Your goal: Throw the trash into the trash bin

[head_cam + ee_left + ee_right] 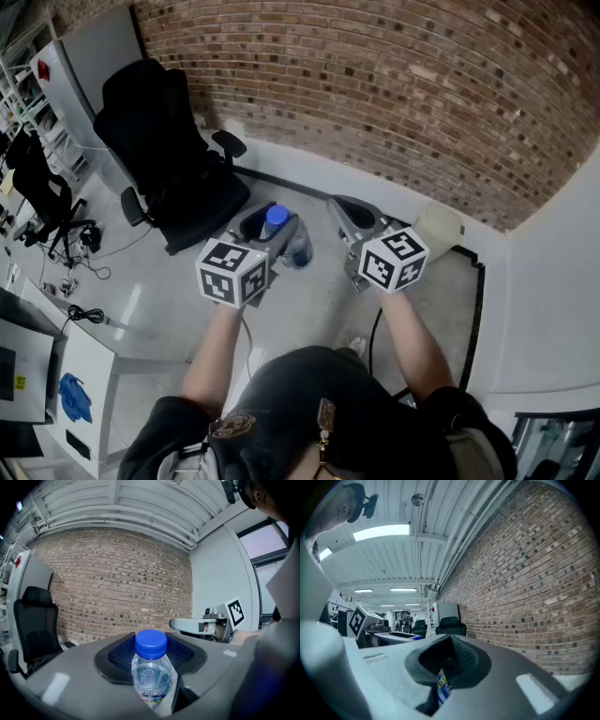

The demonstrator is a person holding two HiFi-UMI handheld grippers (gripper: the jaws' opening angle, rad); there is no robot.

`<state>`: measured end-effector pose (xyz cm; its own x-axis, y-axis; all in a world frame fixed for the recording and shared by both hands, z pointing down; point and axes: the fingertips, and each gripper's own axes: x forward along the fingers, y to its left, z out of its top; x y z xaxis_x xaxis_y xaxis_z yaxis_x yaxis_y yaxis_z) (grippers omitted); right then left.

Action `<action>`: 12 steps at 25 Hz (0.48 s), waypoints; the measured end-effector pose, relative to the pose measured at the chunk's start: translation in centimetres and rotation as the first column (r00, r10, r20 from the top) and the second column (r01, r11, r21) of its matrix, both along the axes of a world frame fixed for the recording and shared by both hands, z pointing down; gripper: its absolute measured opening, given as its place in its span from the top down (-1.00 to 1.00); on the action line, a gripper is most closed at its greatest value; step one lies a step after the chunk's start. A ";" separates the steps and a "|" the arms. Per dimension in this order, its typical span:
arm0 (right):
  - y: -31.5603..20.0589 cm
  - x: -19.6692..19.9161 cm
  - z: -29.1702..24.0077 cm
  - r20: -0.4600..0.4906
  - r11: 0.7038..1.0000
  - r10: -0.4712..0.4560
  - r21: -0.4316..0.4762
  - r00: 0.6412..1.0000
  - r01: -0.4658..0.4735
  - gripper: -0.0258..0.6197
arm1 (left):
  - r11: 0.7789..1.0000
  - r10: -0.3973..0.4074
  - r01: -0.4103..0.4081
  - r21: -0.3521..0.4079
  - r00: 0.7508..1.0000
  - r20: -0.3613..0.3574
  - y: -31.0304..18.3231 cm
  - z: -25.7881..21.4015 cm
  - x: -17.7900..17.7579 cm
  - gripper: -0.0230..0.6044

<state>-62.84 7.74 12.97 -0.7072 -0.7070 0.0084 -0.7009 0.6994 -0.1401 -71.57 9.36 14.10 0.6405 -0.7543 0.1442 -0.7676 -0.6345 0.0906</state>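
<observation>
Brick wall [375, 84]: runs across the whole far side, with a pale skirting at its foot where it meets the floor.
Floor [309, 309]: light grey and glossy; I look steeply down on it between the two arms.
Office chair [169, 159]: black, high-backed, standing on the left near the wall.
Trash bin [438, 228]: a pale, rounded container on the floor by the right corner of the wall. I take it for the bin, though its opening is not clear to me.
Left gripper [265, 228]: held out over the floor in front of the chair, its marker cube [232, 272] towards me. The jaws are partly closed and pinch a bottle between their dark pads.
Right gripper [356, 220]: level with the left one and just beside it, nearer the bin. Its jaws are drawn almost together on a small labelled piece.
Bottle [151, 672]: clear plastic with a blue cap [151, 644], upright in the left jaws — well apart from the bin, with the right gripper between them.
Labelled piece [442, 686]: only a blue, yellow and white strip shows in the narrow gap — I cannot say what it is.
</observation>
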 end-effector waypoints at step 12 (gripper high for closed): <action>-0.2 0.4 -0.2 0.025 1.000 0.010 -0.010 1.000 -0.010 0.91 | 1.000 0.008 -0.008 0.002 1.000 -0.006 0.1 -0.2 0.4 0.27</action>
<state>-62.40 7.57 12.79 -0.6999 -0.7143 -0.0019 -0.7043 0.6906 -0.1646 -71.17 9.41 13.94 0.6470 -0.7497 0.1391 -0.7622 -0.6404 0.0943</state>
